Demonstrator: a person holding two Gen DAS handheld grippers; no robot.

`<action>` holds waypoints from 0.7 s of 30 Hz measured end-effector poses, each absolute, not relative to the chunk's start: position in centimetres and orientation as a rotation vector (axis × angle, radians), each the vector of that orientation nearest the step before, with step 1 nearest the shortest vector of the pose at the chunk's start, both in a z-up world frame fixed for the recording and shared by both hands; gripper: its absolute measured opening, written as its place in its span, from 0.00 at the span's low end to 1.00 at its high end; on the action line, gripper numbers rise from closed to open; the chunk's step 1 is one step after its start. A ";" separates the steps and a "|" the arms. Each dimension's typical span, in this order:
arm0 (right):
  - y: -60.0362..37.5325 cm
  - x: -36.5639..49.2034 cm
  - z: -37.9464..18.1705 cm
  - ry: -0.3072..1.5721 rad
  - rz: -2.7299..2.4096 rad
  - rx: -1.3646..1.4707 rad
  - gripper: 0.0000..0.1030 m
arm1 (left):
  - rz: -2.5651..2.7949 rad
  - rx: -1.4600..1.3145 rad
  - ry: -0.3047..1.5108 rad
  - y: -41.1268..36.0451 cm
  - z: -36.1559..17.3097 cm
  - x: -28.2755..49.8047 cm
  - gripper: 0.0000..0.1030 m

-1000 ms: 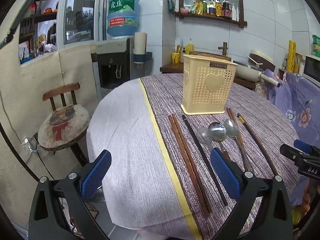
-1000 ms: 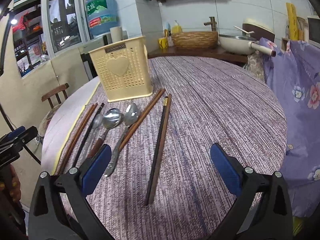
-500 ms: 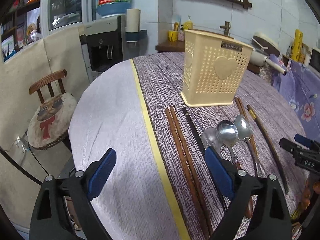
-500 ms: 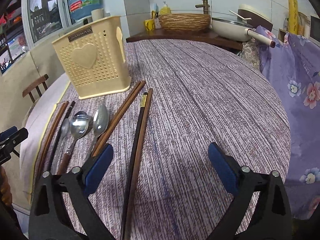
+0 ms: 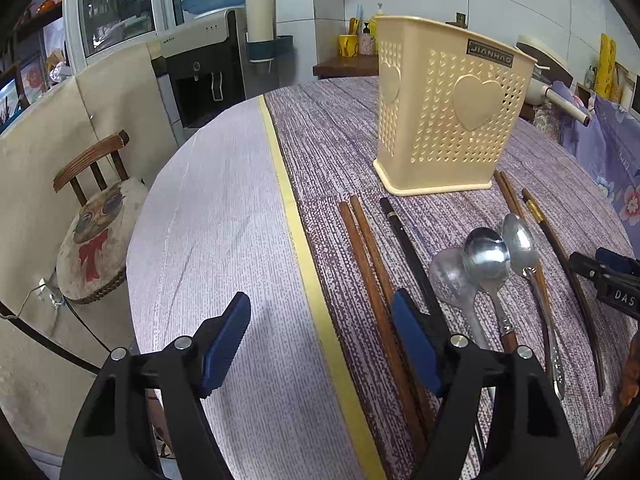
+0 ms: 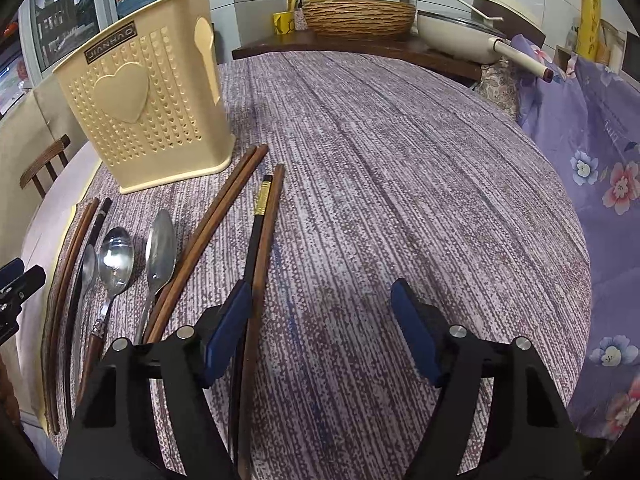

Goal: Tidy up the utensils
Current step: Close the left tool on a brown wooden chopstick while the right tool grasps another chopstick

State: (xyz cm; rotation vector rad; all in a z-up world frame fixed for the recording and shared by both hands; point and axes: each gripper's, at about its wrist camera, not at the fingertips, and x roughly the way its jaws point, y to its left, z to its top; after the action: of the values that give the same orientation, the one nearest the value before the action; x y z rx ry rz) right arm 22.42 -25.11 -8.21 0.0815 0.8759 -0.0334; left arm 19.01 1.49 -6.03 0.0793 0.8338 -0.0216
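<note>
Kitchen setting; round table (image 6: 400, 168) under a purple woven cloth. Cream perforated utensil holder (image 5: 444, 108) stands upright toward the far side, nothing visible inside it.

All utensils lie flat on the cloth in front of the holder, long axes running roughly from holder toward the grippers.

Count, from the right wrist view:
- spoons (image 6: 116, 256): 3, bowls toward the holder
- brown chopsticks, far-left pair (image 6: 74, 248): 2
- black chopstick (image 6: 94, 232) beside them: 1
- brown chopsticks, middle pair (image 6: 224, 208): 2
- rightmost pair (image 6: 264, 220), one black with a gold band, one brown: 2

Left gripper (image 5: 320, 344): jaws wide, holding nothing; its right finger (image 5: 412, 344) sits over the far-left chopsticks.

Right gripper (image 6: 320, 332): jaws wide, holding nothing; its left finger (image 6: 228, 328) is just beside the rightmost pair, which passes under it.

Judgement: each gripper is off-centre from its nearest pair and needs a sideways shift before closing. Right arm nearer the rightmost pair, left arm nearer the far-left pair.
</note>
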 end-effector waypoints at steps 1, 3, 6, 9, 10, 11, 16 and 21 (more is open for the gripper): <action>-25.2 22.5 -8.2 0.878 -0.029 0.085 0.70 | -0.023 0.076 0.837 1.6 -6.1 19.1 0.69; -25.4 22.6 -8.3 0.883 -0.020 0.093 0.70 | -0.023 0.069 0.841 1.7 -6.2 19.2 0.69; -25.0 23.2 -8.3 0.887 -0.025 0.062 0.69 | -0.024 0.072 0.839 1.6 -6.2 19.3 0.69; -24.3 23.8 -8.6 0.908 -0.025 0.027 0.69 | -0.023 0.078 0.840 1.5 -6.3 19.4 0.69; -24.2 23.9 -8.5 0.905 -0.029 0.021 0.69 | -0.022 0.078 0.842 1.5 -6.3 19.5 0.69; -24.4 24.0 -8.5 0.908 -0.028 0.032 0.69 | -0.023 0.077 0.839 1.5 -6.3 19.5 0.69; -25.5 24.0 -8.7 0.904 -0.041 0.048 0.66 | -0.025 0.074 0.846 1.6 -6.4 19.7 0.69; -25.4 23.9 -8.7 0.896 -0.038 0.045 0.65 | -0.030 0.102 0.861 0.7 -6.8 20.2 0.64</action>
State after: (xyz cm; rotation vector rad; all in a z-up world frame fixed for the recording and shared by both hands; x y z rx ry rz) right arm 23.90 -25.41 -8.74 0.0451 0.8955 -0.0382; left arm 20.23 0.67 -6.77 0.1023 0.8609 -0.0302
